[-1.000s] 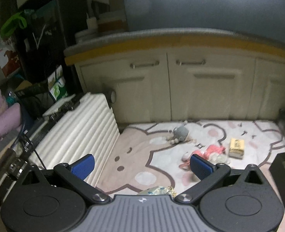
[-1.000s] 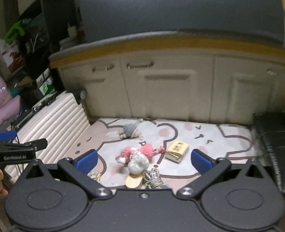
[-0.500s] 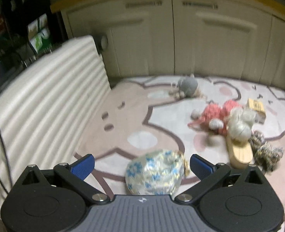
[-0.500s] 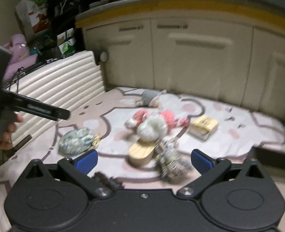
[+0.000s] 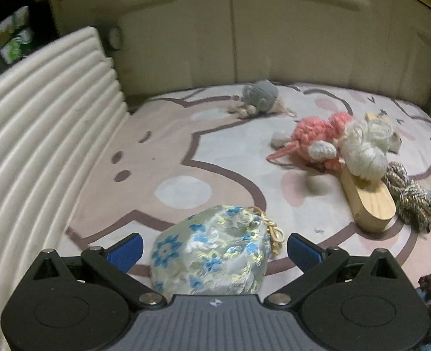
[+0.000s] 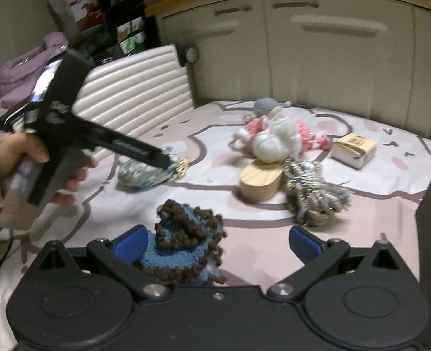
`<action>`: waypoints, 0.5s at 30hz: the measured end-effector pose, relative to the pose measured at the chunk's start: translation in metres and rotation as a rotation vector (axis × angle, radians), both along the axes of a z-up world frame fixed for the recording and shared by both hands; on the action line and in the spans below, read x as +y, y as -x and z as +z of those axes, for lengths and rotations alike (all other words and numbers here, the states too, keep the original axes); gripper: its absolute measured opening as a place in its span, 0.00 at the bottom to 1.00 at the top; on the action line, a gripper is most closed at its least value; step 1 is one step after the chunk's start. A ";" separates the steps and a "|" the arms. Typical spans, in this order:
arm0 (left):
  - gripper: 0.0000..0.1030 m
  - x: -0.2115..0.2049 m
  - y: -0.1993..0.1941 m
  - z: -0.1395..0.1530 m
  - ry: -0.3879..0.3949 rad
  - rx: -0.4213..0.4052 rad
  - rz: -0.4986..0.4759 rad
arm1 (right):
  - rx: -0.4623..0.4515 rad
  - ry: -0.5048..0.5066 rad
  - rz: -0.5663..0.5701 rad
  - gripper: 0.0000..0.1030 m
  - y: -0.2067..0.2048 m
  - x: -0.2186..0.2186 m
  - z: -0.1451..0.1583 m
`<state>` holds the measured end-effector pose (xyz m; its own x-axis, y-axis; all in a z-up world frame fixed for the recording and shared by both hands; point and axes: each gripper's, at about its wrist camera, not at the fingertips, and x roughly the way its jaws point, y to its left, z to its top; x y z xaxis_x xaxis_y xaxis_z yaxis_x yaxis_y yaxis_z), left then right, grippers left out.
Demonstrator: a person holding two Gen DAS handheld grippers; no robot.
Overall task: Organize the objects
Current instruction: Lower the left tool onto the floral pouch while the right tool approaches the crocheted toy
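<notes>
Left wrist view: the left hand-held gripper (image 5: pixel 214 248) is spread wide around a floral pouch (image 5: pixel 212 257) lying on a pink patterned mat (image 5: pixel 145 158), its blue pads apart from the cloth. Right wrist view: the right hand-held gripper (image 6: pixel 215 241), also spread wide, sits over a blue-and-brown crocheted piece (image 6: pixel 186 239).

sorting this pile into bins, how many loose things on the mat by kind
Crochet or yarn pieces: 5 — grey toy, pink toy, white yarn ball, twisted skein, blue-brown piece
Fabric pouches: 1 — floral pouch
Wooden blocks: 1
Small boxes: 1
Total: 8
</notes>
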<state>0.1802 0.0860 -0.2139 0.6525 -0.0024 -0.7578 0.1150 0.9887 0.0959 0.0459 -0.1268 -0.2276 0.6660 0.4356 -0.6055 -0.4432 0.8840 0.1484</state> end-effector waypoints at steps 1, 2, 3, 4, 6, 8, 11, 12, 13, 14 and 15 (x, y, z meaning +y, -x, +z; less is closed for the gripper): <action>1.00 0.000 -0.003 -0.003 0.003 0.010 -0.011 | 0.012 0.004 0.019 1.00 -0.001 0.003 0.000; 1.00 0.001 -0.007 -0.007 0.005 0.025 -0.021 | 0.028 0.009 0.039 1.00 -0.002 0.006 -0.001; 1.00 0.003 -0.011 -0.011 0.007 0.040 -0.024 | 0.044 0.013 0.057 1.00 -0.003 0.008 -0.003; 1.00 0.005 -0.015 -0.014 0.008 0.056 -0.022 | 0.061 0.018 0.075 1.00 -0.004 0.011 -0.005; 1.00 0.011 -0.021 -0.020 0.022 0.085 -0.027 | 0.084 0.029 0.098 1.00 -0.006 0.016 -0.007; 1.00 0.021 -0.025 -0.024 0.089 0.106 -0.017 | 0.096 0.038 0.101 1.00 -0.007 0.018 -0.007; 1.00 0.027 -0.025 -0.025 0.112 0.110 -0.015 | 0.133 0.019 0.091 1.00 -0.012 0.018 -0.008; 1.00 0.027 -0.024 -0.025 0.108 0.112 -0.021 | 0.147 0.007 0.089 1.00 -0.013 0.018 -0.009; 1.00 0.026 -0.024 -0.025 0.105 0.116 -0.028 | 0.161 -0.003 0.084 1.00 -0.015 0.017 -0.009; 1.00 0.026 -0.025 -0.025 0.105 0.121 -0.035 | 0.169 -0.009 0.074 1.00 -0.016 0.017 -0.009; 1.00 0.027 -0.025 -0.025 0.108 0.128 -0.044 | 0.173 -0.010 0.060 0.99 -0.017 0.016 -0.009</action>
<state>0.2052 0.1132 -0.2384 0.5484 -0.1144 -0.8283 0.1628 0.9863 -0.0285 0.0631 -0.1111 -0.2362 0.5252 0.4780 -0.7040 -0.4624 0.8548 0.2355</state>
